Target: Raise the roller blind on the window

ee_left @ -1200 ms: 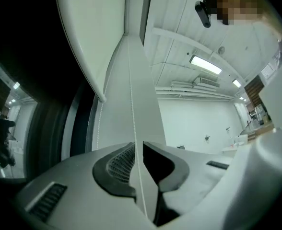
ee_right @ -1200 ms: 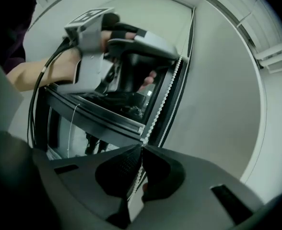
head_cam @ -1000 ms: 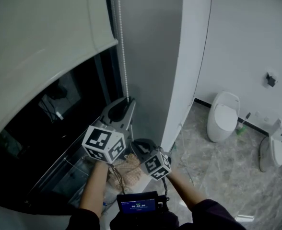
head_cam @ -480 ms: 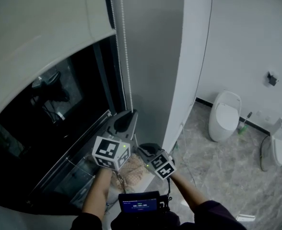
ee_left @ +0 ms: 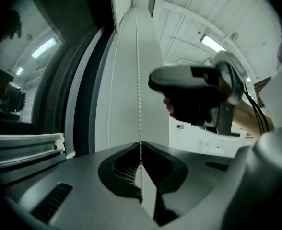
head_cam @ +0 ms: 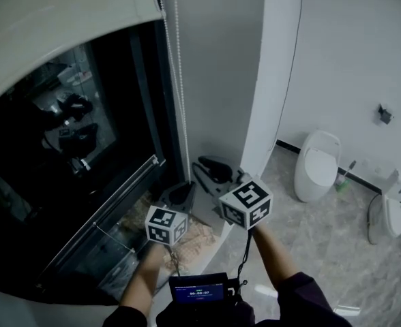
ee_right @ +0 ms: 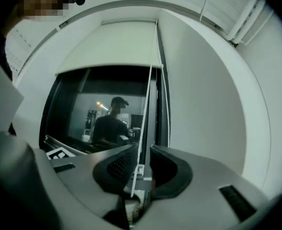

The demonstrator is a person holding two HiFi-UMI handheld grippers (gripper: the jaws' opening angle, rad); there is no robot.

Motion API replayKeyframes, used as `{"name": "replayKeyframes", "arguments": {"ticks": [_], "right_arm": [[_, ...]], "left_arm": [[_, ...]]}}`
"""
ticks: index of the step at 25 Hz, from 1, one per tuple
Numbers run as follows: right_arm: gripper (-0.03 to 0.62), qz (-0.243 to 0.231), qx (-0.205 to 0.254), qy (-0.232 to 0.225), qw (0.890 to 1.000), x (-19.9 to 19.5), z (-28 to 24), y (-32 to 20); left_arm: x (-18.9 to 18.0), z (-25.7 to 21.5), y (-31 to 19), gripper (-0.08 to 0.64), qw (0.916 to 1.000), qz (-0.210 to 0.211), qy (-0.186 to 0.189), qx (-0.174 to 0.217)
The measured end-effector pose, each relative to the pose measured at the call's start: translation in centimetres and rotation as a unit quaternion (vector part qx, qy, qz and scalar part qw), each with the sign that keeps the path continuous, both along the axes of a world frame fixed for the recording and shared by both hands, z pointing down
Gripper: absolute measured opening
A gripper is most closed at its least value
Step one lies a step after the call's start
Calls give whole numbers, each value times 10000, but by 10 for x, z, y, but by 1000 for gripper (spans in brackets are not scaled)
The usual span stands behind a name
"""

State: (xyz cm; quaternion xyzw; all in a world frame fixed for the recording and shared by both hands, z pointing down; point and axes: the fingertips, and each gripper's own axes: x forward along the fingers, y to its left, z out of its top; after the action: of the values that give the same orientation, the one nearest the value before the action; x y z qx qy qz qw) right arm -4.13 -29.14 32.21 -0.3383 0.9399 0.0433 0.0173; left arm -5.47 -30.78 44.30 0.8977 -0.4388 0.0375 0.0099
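Note:
The pale roller blind point(head_cam: 64, 19) covers only the top of the dark window point(head_cam: 64, 162); in the right gripper view the blind point(ee_right: 112, 47) hangs above the glass. A white bead chain point(head_cam: 179, 80) drops along the frame's right side. My left gripper point(head_cam: 182, 191) is low near the sill, shut on the bead chain point(ee_left: 137, 80), which runs straight up from its closed jaws point(ee_left: 141, 150). My right gripper point(head_cam: 204, 165) is a little higher and to the right, open, with a strand of the chain point(ee_right: 146, 99) passing through the narrow gap between its fingers point(ee_right: 141, 169).
A grey wall pier point(head_cam: 221, 67) stands right of the chain. A white urinal point(head_cam: 316, 165) and another fixture point(head_cam: 388, 213) line the far wall over a marble floor. A screen device point(head_cam: 199, 290) sits at my chest. A person's reflection shows in the glass point(ee_right: 110, 123).
My left gripper pulled the chain down toward the sill and the blind's edge rose, baring more glass. My right gripper moved up and right, beside the chain.

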Motion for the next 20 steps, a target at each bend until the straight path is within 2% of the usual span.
{"name": "replayKeyframes", "arguments": {"ticks": [5,7,9,11,13,15,20], "right_arm": [[58,19,394,-149,9991,-12,-58,-5],[58,66,447,-242,9987,-15,-65,-5],[22,139,381,-276,9988,-16,-62,-7],[18,210,388,-286,9986,-15,-59,-6],[18,405,690,-67,9968,-13,-59,-4],[18,546,908,282,9940,-13,-53,-2],[18,730,725,728,9920,-3,-9,-11]], "left_arm": [[10,12,6,11,9999,75,-146,-53],[14,20,6,11,9997,70,-198,-101],[14,27,7,11,9997,44,-189,-157],[11,29,10,11,9996,41,-249,-140],[10,29,14,12,9993,129,-334,-124],[8,25,18,12,9995,177,-247,-119],[-3,-21,25,12,9994,156,182,233]]}}
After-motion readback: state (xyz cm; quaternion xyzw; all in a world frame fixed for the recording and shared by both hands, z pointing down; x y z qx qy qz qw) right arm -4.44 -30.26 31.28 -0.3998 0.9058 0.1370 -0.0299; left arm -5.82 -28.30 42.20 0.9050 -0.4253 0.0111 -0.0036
